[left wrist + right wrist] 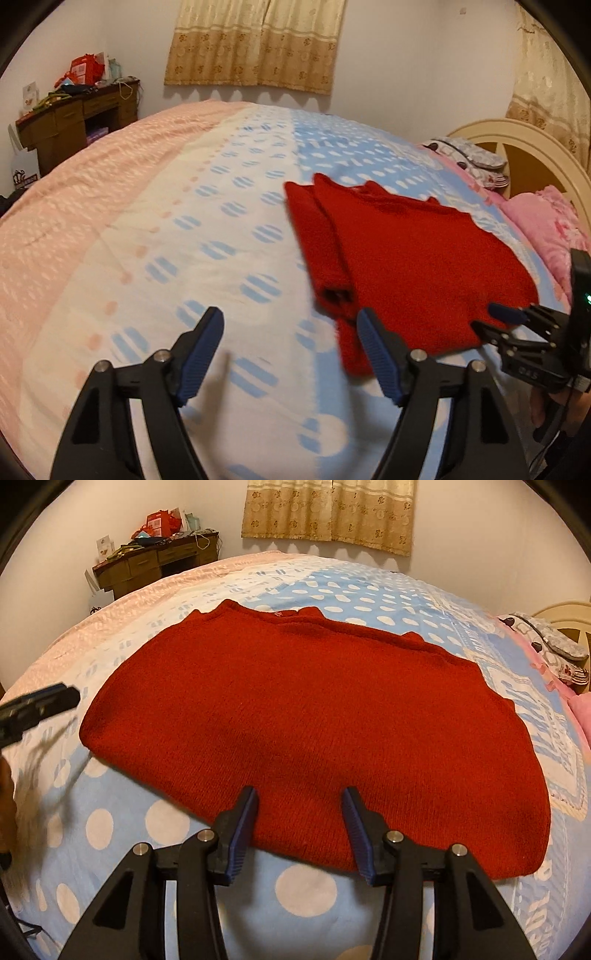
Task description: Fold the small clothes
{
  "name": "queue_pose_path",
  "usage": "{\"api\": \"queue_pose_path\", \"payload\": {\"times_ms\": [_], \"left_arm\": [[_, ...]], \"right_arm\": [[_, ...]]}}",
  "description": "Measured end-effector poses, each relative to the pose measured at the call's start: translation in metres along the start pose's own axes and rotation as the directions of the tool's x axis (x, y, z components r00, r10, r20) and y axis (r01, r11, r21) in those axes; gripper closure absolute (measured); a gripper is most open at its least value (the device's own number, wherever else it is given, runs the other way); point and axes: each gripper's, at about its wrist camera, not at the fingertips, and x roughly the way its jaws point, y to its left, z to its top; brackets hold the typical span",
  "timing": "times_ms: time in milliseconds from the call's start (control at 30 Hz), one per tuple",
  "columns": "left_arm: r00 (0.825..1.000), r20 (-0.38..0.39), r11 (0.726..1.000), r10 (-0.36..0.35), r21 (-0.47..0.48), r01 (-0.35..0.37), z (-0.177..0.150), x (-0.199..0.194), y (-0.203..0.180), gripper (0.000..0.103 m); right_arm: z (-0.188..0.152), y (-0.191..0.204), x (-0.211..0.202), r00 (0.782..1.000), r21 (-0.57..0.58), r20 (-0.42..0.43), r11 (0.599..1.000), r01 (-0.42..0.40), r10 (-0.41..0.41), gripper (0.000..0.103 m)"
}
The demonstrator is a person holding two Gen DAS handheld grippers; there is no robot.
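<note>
On the bed: red sweater [314, 716] lying flat on the dotted bedspread [207, 229]
Left gripper [291, 325]: jaws apart, holding nothing
Right gripper [299, 805]: jaws apart at the sweater's near hem

A wide bed [155, 236] fills the room, spread with a pink, white and blue dotted cover. Beige patterned curtains [255, 40] hang on the pale far wall [417, 66]. A cluttered brown wooden desk [74, 122] stands in the left corner. A cream arched headboard [524, 144] rises at right, with pink pillows [543, 218] beside it.
</note>
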Motion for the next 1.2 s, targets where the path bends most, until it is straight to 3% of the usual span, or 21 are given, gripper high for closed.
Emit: {"api": "queue_pose_path", "payload": {"times_ms": [100,467,733,933,1067,1200], "left_arm": [[1.000,-0.012,1.000,0.016,0.016,-0.016,0.002,0.005,0.007,0.021],[0.998,-0.058,0.998,0.035,0.052,-0.032,0.010,0.020,0.019,0.021],[0.998,-0.056,0.997,0.039,0.069,-0.035,0.031,0.029,0.027,0.019],[0.996,-0.079,0.999,-0.046,0.007,0.047,0.049,0.046,0.037,0.017],[0.984,-0.103,0.987,-0.146,-0.084,0.137,0.059,0.059,0.039,0.017],[0.975,-0.099,0.976,-0.198,-0.107,0.187,0.065,0.066,0.032,0.017]], "right_arm": [[0.000,0.002,-0.001,1.000,-0.002,-0.001,1.000,0.007,-0.007,0.054],[0.008,0.013,-0.006,0.999,-0.009,-0.028,1.000,0.018,-0.018,0.054],[0.019,0.057,-0.025,0.998,-0.113,0.045,0.993,-0.027,0.032,0.052],[0.025,0.092,-0.028,0.994,-0.188,0.079,0.980,-0.059,0.075,0.051],[0.027,0.115,-0.022,0.992,-0.230,0.078,0.970,-0.080,0.101,0.051],[0.027,0.134,-0.015,0.992,-0.268,0.075,0.960,-0.079,0.102,0.051]]}}
